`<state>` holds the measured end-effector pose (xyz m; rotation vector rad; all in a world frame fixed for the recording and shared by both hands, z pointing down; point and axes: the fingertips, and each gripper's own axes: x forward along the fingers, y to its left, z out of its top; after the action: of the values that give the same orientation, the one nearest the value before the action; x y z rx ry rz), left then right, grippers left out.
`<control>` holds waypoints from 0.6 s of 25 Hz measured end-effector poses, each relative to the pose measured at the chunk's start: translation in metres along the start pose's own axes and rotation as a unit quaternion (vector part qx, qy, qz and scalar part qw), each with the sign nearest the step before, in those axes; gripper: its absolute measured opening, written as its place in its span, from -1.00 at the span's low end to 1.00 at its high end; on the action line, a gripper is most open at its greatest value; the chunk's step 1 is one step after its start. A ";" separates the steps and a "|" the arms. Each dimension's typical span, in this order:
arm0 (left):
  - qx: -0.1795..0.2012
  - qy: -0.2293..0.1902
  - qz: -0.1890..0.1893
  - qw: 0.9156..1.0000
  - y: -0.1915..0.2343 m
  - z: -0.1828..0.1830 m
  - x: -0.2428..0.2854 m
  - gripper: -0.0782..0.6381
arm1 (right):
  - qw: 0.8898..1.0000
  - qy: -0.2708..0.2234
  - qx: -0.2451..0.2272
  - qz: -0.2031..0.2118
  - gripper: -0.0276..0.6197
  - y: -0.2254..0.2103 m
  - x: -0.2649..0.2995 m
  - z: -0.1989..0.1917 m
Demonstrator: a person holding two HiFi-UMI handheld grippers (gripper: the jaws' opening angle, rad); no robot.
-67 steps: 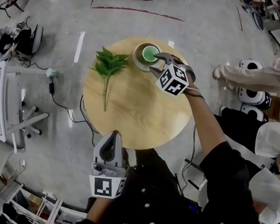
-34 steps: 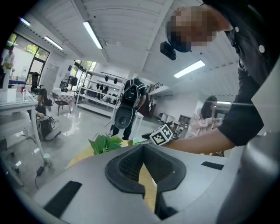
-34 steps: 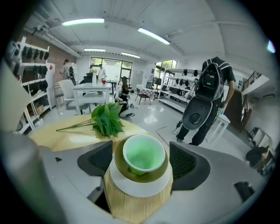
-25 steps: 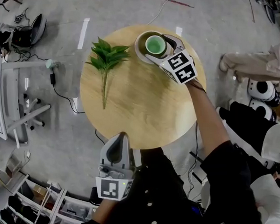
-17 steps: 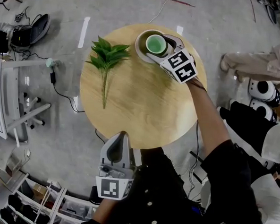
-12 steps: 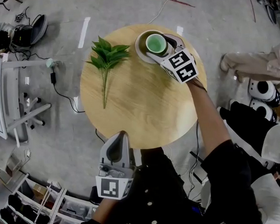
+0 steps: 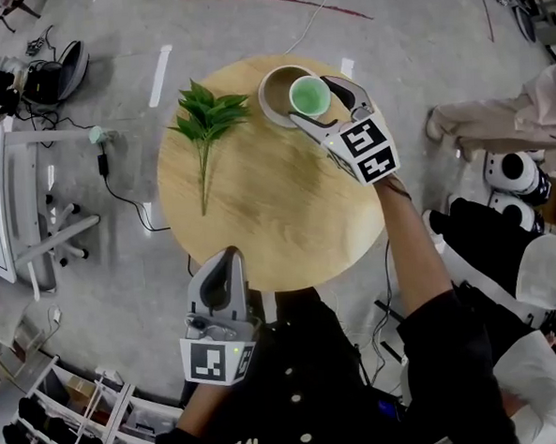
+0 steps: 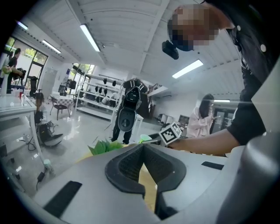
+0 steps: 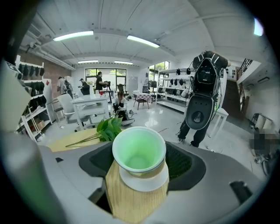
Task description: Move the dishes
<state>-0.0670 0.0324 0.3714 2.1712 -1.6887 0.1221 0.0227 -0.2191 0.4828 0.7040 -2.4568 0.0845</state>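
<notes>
The right arm reaches across the round desk to its far edge. The right gripper tilts downward, and its fingers, which have just been closing, clasp the green cup over the saucer. The left gripper waits near the body at the near edge, fingers together and empty
</notes>
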 end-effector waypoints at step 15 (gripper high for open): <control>0.029 -0.033 -0.049 0.998 -0.015 0.035 0.002 -0.73 | 0.996 0.027 0.060 -0.057 0.20 0.069 -0.129 -0.064</control>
<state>-0.0580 0.0216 0.3355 2.3202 -1.6272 0.0749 0.1108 -0.0858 0.4719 0.8797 -2.3701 0.2062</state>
